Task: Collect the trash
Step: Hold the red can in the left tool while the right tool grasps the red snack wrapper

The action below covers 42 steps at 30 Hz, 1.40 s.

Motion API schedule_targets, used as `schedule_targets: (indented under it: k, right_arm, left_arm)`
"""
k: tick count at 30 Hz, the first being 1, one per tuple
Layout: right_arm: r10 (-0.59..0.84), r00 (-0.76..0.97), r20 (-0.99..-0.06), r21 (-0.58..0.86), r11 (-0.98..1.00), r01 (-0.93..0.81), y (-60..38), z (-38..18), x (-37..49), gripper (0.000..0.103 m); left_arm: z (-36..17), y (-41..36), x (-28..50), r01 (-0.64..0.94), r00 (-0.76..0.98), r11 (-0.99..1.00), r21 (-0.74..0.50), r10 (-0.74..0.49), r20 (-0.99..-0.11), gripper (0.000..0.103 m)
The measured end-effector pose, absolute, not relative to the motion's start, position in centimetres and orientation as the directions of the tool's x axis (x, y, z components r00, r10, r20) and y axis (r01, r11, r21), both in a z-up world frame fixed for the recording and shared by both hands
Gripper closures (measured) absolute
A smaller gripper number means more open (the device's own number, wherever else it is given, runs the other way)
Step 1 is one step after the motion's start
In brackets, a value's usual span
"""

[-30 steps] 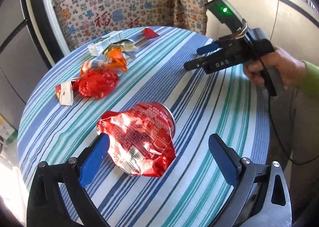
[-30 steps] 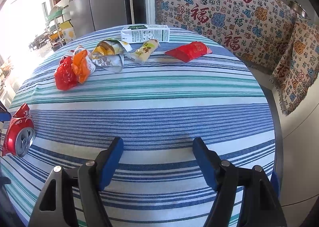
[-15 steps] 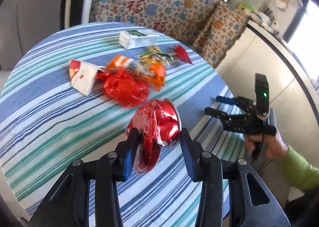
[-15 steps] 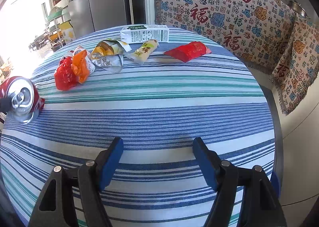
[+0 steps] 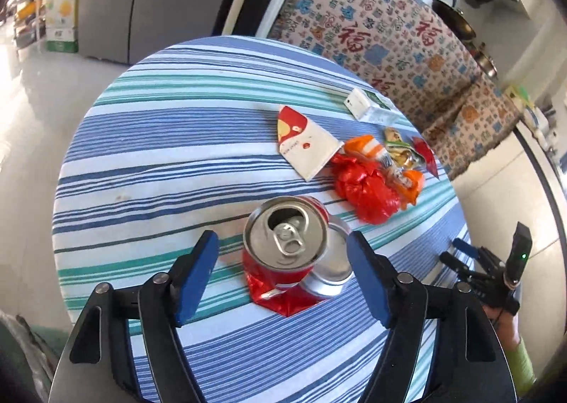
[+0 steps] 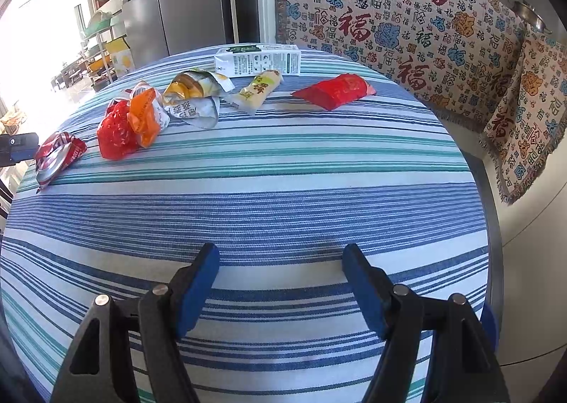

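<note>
Round striped tabletop (image 5: 149, 162) before a patterned cloth, crushed red can (image 5: 294, 250) lying near its edge, between the opening left tongs (image 5: 281, 275), untouched, wrappers (image 6: 138, 119) beyond the can, right tongs (image 6: 280, 282) held open, empty

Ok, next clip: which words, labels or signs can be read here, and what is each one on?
"福": woven large and red, repeated over the patterned throw behind the table.
Milk carton: a block of print, too small to read.
Silver wrapper: large characters, too blurred.
Yellow packet: characters, blurred.
Crushed red can: print unreadable.
</note>
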State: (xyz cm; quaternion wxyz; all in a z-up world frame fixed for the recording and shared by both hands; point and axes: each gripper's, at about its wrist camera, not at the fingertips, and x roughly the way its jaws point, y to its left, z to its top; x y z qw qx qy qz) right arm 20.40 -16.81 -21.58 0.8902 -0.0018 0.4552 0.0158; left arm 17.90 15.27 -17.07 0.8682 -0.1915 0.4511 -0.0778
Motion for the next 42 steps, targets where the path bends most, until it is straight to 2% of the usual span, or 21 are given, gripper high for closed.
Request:
schedule_targets:
  k: [1, 3, 10, 11, 13, 14, 15, 21, 24, 29, 33, 35, 36, 37, 42]
  right_arm:
    - [0.026, 0.585, -0.810, 0.011, 1.000, -0.029, -16.8, -21.6, 20.4, 0.028]
    - [0.025, 0.586, -0.810, 0.009, 1.000, -0.029, -16.8, -21.6, 20.4, 0.028]
    - [0.029, 0.579, -0.815, 0.012, 0.999, -0.033, -16.8, -21.5, 20.5, 0.029]
    - [0.030, 0.578, -0.816, 0.015, 0.999, -0.030, -17.0, -21.4, 20.5, 0.030]
    - [0.042, 0.577, -0.816, 0.036, 0.999, -0.022, -17.4, -21.1, 20.5, 0.030]
    - [0.041, 0.578, -0.815, 0.040, 0.999, -0.014, -17.8, -21.0, 20.6, 0.030]
    - [0.037, 0.583, -0.812, 0.043, 0.999, -0.004, -18.1, -20.8, 20.6, 0.030]
    - [-0.034, 0.614, -0.788, 0.032, 0.995, 0.097, -21.8, -19.8, 22.0, 0.030]
    - [0.008, 0.594, -0.805, 0.126, 0.979, 0.158, -23.9, -19.5, 25.4, 0.030]
    - [0.082, 0.581, -0.810, 0.271, 0.931, 0.247, -24.6, -18.7, 32.7, 0.030]
    - [0.021, 0.496, -0.868, 0.200, 0.929, 0.311, -24.1, -20.5, 37.6, 0.030]
    - [0.029, 0.440, -0.897, 0.179, 0.936, 0.303, -24.1, -21.8, 38.4, 0.053]
    - [-0.012, 0.444, -0.896, 0.127, 0.951, 0.282, -23.9, -21.5, 38.2, 0.072]
    - [-0.010, 0.436, -0.900, 0.114, 0.960, 0.257, -23.7, -21.4, 37.8, 0.083]
    - [0.025, 0.427, -0.904, 0.076, 0.992, 0.102, -21.8, -21.4, 31.6, 0.083]
  left_arm:
    - [-16.9, 15.4, 17.6, -0.029, 0.588, 0.913, -0.407, -0.314, -0.745, 0.018]
    - [-16.9, 15.0, 17.3, 0.000, 0.600, 0.916, -0.401, -0.321, -0.732, 0.005]
    - [-17.0, 10.9, 18.3, 0.112, 0.617, 0.974, -0.197, -0.224, -0.755, 0.005]
    - [-17.1, 10.6, 18.6, 0.123, 0.616, 0.976, -0.181, -0.218, -0.756, 0.006]
    - [-17.4, 9.8, 19.3, 0.135, 0.603, 0.979, -0.151, -0.202, -0.771, 0.018]
    - [-17.6, 9.6, 19.6, 0.136, 0.595, 0.981, -0.139, -0.193, -0.780, 0.037]
    - [-17.7, 9.5, 19.8, 0.135, 0.585, 0.980, -0.145, -0.197, -0.787, 0.046]
    - [-17.1, 9.2, 18.7, 0.073, 0.647, 0.983, -0.169, -0.176, -0.742, 0.047]
    - [-17.7, 8.9, 18.8, 0.033, 0.656, 0.988, -0.153, -0.136, -0.742, 0.047]
    - [-17.7, 9.0, 19.1, 0.026, 0.657, 0.978, -0.205, -0.171, -0.734, 0.047]
    - [-18.1, 8.4, 19.2, 0.044, 0.645, 0.980, -0.192, -0.175, -0.744, 0.047]
    - [-18.0, 8.0, 19.1, 0.061, 0.642, 0.982, -0.176, -0.174, -0.747, 0.046]
    - [-18.1, 7.9, 19.0, 0.069, 0.641, 0.983, -0.169, -0.174, -0.748, 0.047]
    - [-18.0, 7.8, 18.9, 0.075, 0.640, 0.983, -0.166, -0.175, -0.748, 0.046]
    - [-17.8, 7.7, 18.5, 0.088, 0.629, 0.979, -0.185, -0.198, -0.752, 0.047]
